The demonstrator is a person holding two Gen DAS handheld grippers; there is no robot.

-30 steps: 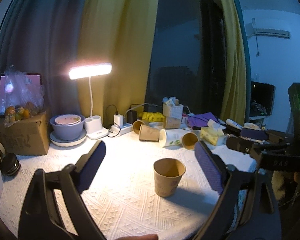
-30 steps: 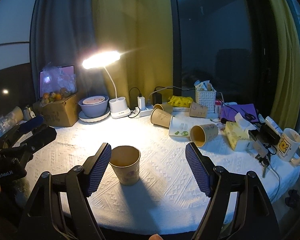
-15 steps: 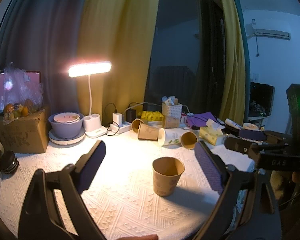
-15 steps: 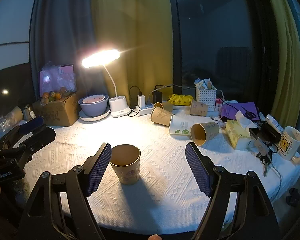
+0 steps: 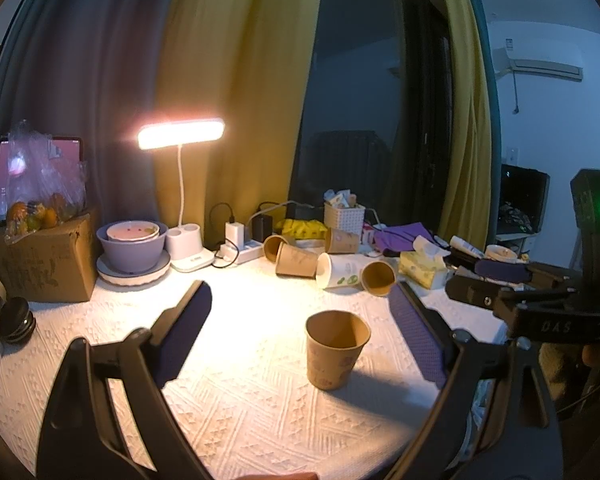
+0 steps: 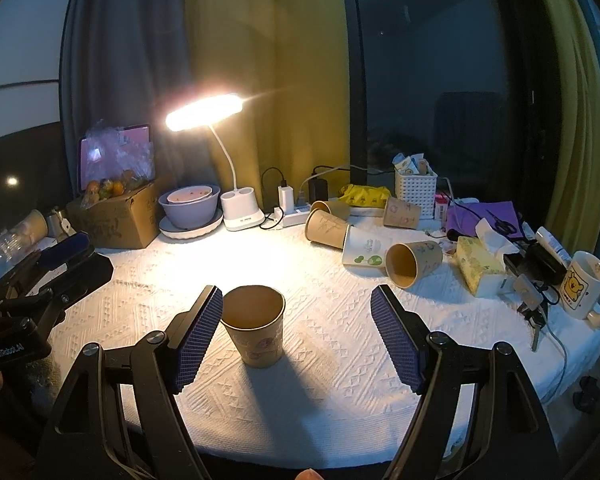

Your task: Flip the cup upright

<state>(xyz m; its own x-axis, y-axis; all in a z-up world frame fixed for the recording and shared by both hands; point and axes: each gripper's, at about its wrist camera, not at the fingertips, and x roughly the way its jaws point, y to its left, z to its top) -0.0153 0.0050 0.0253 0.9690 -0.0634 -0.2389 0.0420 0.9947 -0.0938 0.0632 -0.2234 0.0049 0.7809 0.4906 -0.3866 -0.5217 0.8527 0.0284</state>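
Observation:
A brown paper cup (image 5: 335,347) stands upright on the white tablecloth; it also shows in the right wrist view (image 6: 255,329), just right of my right gripper's left pad. My left gripper (image 5: 304,332) is open and empty, with the cup between its fingers but nearer the right one. My right gripper (image 6: 298,338) is open and empty, and is also visible at the right edge of the left wrist view (image 5: 540,300). Several paper cups lie on their sides at the back, among them a brown one (image 6: 412,263) and a white one (image 6: 362,249).
A lit desk lamp (image 6: 236,208), stacked bowls (image 6: 190,208) and a cardboard box with fruit (image 6: 116,216) stand at the back left. A tissue box (image 6: 480,264), keys, a bear mug (image 6: 584,288) and a white basket (image 6: 416,188) are on the right.
The left wrist view has shifted slightly, with the scene sliding a little left. The cup stays upright and both grippers stay open.

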